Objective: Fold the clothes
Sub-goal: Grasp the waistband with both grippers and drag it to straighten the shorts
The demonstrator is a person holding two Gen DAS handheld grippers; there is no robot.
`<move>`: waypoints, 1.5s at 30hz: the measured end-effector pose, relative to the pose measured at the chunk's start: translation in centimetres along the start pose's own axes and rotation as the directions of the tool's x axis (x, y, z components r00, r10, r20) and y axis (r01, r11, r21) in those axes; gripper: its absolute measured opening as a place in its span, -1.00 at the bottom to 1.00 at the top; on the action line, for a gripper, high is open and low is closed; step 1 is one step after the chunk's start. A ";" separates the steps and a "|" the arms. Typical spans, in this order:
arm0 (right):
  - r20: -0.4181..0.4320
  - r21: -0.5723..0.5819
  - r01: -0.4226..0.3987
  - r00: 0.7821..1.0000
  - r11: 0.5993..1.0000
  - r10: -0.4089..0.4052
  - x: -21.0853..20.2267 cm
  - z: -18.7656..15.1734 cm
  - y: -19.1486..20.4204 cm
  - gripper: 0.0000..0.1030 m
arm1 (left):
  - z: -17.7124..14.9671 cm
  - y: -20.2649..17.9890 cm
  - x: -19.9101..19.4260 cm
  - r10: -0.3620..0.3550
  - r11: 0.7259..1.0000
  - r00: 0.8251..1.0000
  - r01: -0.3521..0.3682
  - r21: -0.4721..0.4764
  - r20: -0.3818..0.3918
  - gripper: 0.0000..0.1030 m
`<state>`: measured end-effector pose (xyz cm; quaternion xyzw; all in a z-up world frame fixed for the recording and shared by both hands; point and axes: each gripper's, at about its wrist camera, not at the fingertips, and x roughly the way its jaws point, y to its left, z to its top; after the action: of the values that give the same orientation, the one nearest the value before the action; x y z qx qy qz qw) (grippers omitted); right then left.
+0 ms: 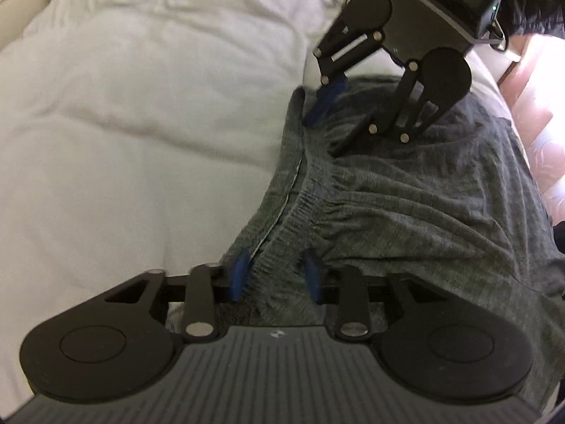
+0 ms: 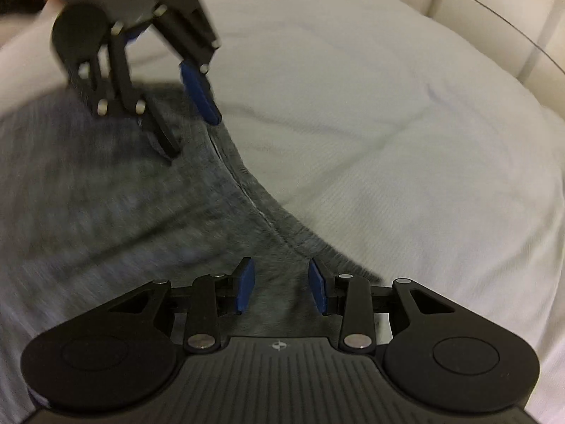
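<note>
The grey garment lies bunched on the white bed. It looks soft, light and limp, so the elastic waistband seems the best hold. The left claw and right claw both stand released over its edge.

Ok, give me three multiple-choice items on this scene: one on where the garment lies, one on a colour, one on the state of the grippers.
1. Where does the heathered grey knit garment lie?
A. On a white bedcover
B. In a basket
C. On a wooden floor

2. What colour are the pads on the left gripper?
A. Red
B. Blue
C. Yellow

3. How do the left gripper and the right gripper stand?
A. Both clamped flat together
B. One out of view
C. Both with a gap, over grey fabric

Answers: 1 A, the white bedcover spreads under and beside the garment; 2 B, blue pads flank the gathered waistband; 3 C, fabric shows between the pads in each wrist view.
</note>
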<state>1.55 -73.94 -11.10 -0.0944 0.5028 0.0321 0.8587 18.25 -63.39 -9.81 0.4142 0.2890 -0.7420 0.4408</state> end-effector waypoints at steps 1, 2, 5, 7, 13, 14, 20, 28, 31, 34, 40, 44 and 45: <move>-0.015 -0.040 -0.012 1.000 0.999 0.011 0.4 0.1 -0.1 -0.30 | 0.1 -0.1 -0.1 -0.007 1.000 1.000 0.007 -0.005 -0.009 -0.68; -0.030 -0.079 -0.025 0.999 0.997 0.022 0.7 0.2 -0.2 -0.30 | 0.2 -0.2 -0.1 -0.014 1.000 1.000 0.014 -0.011 -0.018 -0.70; -0.053 -0.166 -0.058 0.997 0.984 0.050 1.3 0.3 -0.5 -0.27 | 0.6 -0.5 -0.3 -0.016 1.000 0.999 0.015 -0.009 -0.042 -0.71; -0.053 -0.188 -0.079 0.996 0.979 0.070 1.3 0.5 -0.6 -0.27 | 1.0 -0.8 -0.5 0.008 1.000 0.998 -0.007 0.018 -0.055 -0.72; -0.087 -0.236 -0.137 0.989 0.962 0.119 1.8 1.1 -0.6 -0.21 | 2.7 -2.7 -0.9 0.120 0.980 0.989 -0.103 0.173 -0.090 -0.72; -0.102 -0.231 -0.146 0.987 0.962 0.125 1.9 1.2 -0.6 -0.30 | 2.7 -2.9 -1.0 0.133 0.975 0.987 -0.113 0.191 -0.092 -0.72; -0.076 -0.178 -0.106 0.993 0.978 0.093 -0.2 1.4 -0.2 -1.00 | 2.5 -2.2 -0.4 0.158 0.979 0.982 -0.143 0.142 -0.100 -0.72; -0.030 -0.100 -0.008 1.000 0.995 0.005 -0.3 0.8 0.3 -1.00 | 1.7 -0.7 1.9 0.189 0.982 0.975 -0.186 0.034 -0.115 -0.69; -0.042 -0.089 0.005 0.999 0.996 -0.009 1.0 0.2 1.4 -1.00 | 1.1 -0.4 2.4 0.212 0.976 0.972 -0.215 -0.021 -0.105 -0.58; -0.036 -0.050 0.048 0.998 0.998 -0.050 0.6 -0.2 2.3 -0.89 | 0.4 0.1 1.1 0.232 0.965 0.969 -0.241 -0.104 -0.089 -0.30; -0.032 0.152 0.100 0.995 0.983 -0.097 -4.5 -2.2 2.7 -0.67 | -1.1 0.3 -3.3 0.289 0.917 0.953 -0.303 -0.259 -0.090 -0.30; -0.029 0.373 0.070 0.998 0.925 -0.064 -7.4 -3.6 2.3 -0.44 | -2.9 -0.7 -6.0 0.327 0.850 0.933 -0.360 -0.385 -0.150 -0.35; -0.037 0.419 0.067 0.998 0.905 -0.057 -7.8 -3.9 3.2 -0.44 | -3.4 -1.1 -6.5 0.334 0.828 0.927 -0.376 -0.416 -0.172 -0.36</move>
<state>-6.12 -71.27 -6.57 0.0763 0.5048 -0.1053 0.8534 20.27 -57.50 -5.78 0.3832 0.3876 -0.5422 0.6395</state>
